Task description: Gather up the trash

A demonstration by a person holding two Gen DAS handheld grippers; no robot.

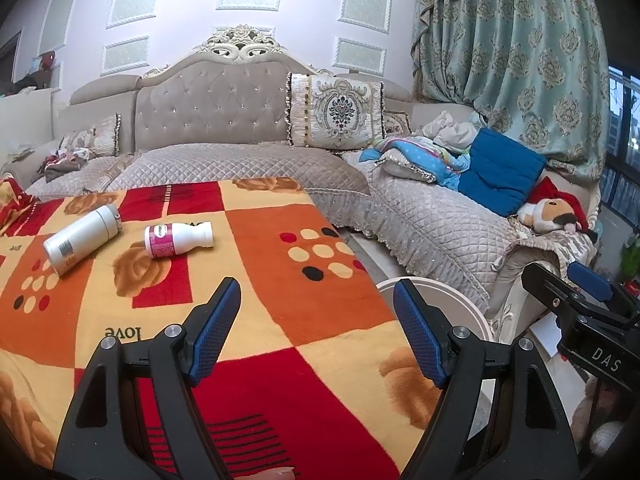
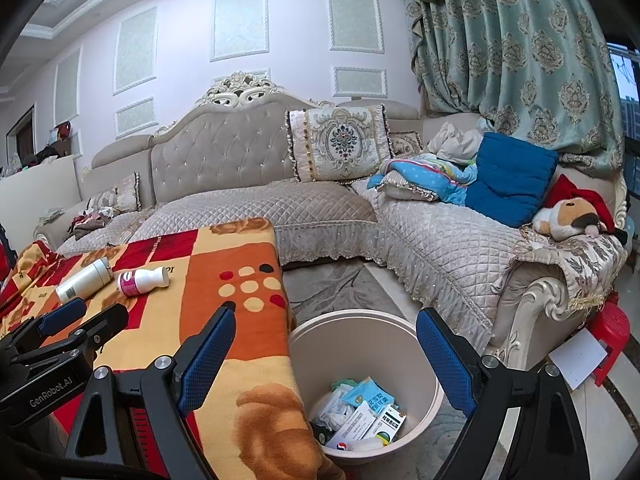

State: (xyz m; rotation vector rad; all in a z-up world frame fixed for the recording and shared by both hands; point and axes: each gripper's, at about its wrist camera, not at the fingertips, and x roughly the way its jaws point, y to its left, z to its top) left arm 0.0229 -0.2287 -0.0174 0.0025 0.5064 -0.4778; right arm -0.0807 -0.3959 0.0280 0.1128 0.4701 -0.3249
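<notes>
Orange, red and cream blanket fabric (image 1: 260, 280) is covering the raised surface in front of both grippers. Two pieces of trash are lying on their sides on this blanket, near each other at its far left: a plain white bottle (image 1: 82, 239) with a grey cap, and just to its right a smaller white bottle with a pink label (image 1: 178, 239). In the right wrist view the same two items are showing as the white bottle (image 2: 84, 280) and the pink-labelled bottle (image 2: 143, 280).

The left gripper (image 1: 316, 312) is hovering over the blanket with its blue-padded jaws standing wide apart; nothing is sitting between them. It is pointing toward the blanket's near half, well apart from both bottles.

The right gripper (image 2: 326, 338) is also standing wide, jaws empty. It is hanging above a beige round bin (image 2: 348, 320) that is sitting on the floor just beside the blanket's right edge. The bin is holding packets, boxes and crumpled paper at its bottom. In the left wrist view only the bin's rim (image 1: 460, 296) is showing past the blanket's corner.

Behind the blanket a grey quilted sofa (image 2: 440, 240) is running along the wall and turning the corner. An embroidered cushion (image 2: 340, 142), a blue cushion (image 2: 512, 180) and a plush toy in a red hat (image 2: 572, 212) are resting on it. A patterned green curtain (image 2: 520, 52) is hanging at the right.
</notes>
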